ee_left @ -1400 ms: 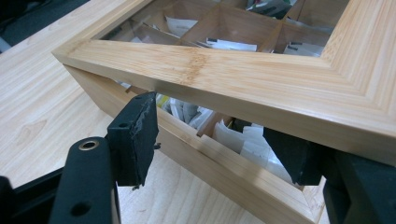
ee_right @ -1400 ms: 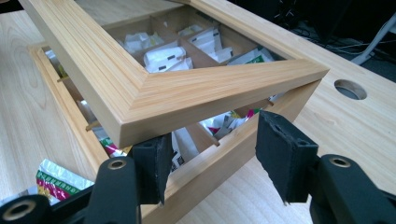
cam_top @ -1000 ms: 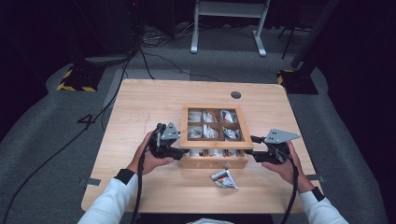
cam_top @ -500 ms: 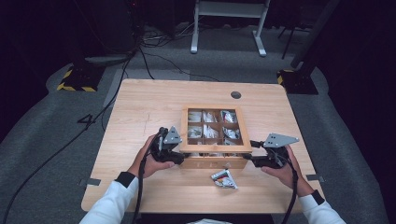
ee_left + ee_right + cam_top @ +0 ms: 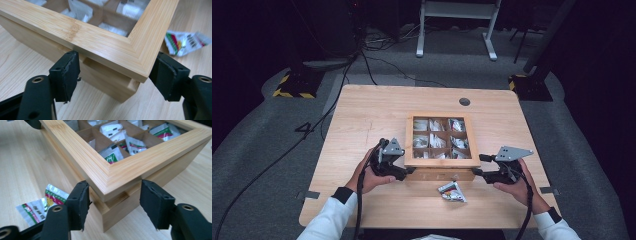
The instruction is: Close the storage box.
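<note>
Bamboo box point(image 5: 439, 172) sitting near the front middle of the tabletop point(image 5: 362, 120), square in plan, pale straw-coloured with fine straight grain. Framed lid point(image 5: 442, 161) resting slightly raised above the box body; mitred corner joints plain in both gripper views, a shadowed gap showing under the lid's front corners. Interior split by thin wooden dividers into a grid of nine compartments. Compartments filled with small sachets point(image 5: 436, 141), glossy white foil with green and red print, crinkled, some standing on edge; count per compartment cannot be told.

One loose sachet point(image 5: 451, 192) lying flat on the tabletop just in front of the box, apart from it, same foil and print.

Left gripper point(image 5: 401, 166) at the box's front left corner. Jaws wide, black with worn rubbery pads point(image 5: 65, 75), straddling the lid corner; one pad just beside the lid's underside, the other close to the lid's edge, contact on either side not certain.

Right gripper point(image 5: 479, 166) at the front right corner. Jaws likewise wide, set either side of the lid corner, pads point(image 5: 80, 203) matte and scuffed, not pressed on the wood.

Tabletop of light wood laminate, rounded corners, a round cable hole point(image 5: 464, 101) near the far edge.
</note>
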`<state>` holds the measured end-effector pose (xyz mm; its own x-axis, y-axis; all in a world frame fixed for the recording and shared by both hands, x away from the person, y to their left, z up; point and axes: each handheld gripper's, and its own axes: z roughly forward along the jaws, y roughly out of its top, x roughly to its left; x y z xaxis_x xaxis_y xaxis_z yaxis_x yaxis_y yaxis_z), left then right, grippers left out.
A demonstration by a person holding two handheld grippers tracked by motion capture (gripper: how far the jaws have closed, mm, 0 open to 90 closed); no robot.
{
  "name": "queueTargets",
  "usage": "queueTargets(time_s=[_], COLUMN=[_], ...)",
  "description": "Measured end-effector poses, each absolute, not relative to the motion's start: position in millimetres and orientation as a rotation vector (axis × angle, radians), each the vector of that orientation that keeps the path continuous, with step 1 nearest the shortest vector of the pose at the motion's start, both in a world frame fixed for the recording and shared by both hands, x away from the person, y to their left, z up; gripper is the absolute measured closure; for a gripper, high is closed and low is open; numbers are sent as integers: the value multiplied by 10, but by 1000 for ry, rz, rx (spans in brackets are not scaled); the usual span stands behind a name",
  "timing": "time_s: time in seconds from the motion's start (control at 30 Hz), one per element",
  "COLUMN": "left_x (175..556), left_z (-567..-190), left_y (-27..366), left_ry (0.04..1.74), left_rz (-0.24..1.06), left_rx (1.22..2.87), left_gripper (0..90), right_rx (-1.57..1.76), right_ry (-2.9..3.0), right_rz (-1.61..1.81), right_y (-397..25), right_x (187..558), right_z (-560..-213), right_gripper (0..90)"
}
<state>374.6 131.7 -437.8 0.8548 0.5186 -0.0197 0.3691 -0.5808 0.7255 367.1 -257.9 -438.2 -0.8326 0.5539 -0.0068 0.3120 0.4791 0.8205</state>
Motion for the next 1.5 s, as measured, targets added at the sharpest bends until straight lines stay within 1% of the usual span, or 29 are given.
queueTargets(time_s=[0.03,0.1,0.37,0.43,0.53,0.67,0.73,0.8,0.87,0.93,1.1,1.17,1.27,1.33,1.5], left_x=[3742,3734,3674,3642,3587,3553,3555,3563,3571,3574,3561,3543,3521,3510,3495], left_z=[-4398,-4438,-4414,-4375,-4304,-4274,-4287,-4290,-4293,-4293,-4314,-4314,-4314,-4326,-4385], left_y=[1309,1301,1349,1353,1358,1312,1295,1316,1335,1359,1419,1454,1536,1579,1651], left_ry=[643,635,625,611,578,565,569,578,587,596,603,591,576,567,573], left_rz=[244,253,274,304,317,345,369,351,363,374,424,440,455,469,514], left_rx=[2268,2284,2248,2235,2196,2193,2203,2194,2195,2199,2236,2235,2213,2229,2265], left_gripper=[264,244,263,267,299,348,345,354,351,318,270,233,213,178,176], right_rx=[731,740,761,759,736,708,704,697,705,703,721,705,685,690,723], right_ry=[2469,2463,2444,2433,2412,2394,2401,2405,2408,2404,2389,2385,2394,2387,2373], right_rz=[1264,1285,1314,1322,1336,1335,1329,1309,1310,1306,1303,1282,1237,1209,1118], right_y=[-2575,-2586,-2651,-2667,-2663,-2634,-2616,-2600,-2607,-2631,-2711,-2737,-2783,-2820,-2923], right_x=[3664,3652,3619,3604,3570,3539,3538,3534,3537,3541,3552,3549,3541,3539,3558], right_z=[-4398,-4418,-4446,-4446,-4413,-4375,-4377,-4391,-4394,-4383,-4321,-4296,-4290,-4305,-4366], right_gripper=[402,414,427,437,474,522,545,540,549,526,453,422,387,365,324])
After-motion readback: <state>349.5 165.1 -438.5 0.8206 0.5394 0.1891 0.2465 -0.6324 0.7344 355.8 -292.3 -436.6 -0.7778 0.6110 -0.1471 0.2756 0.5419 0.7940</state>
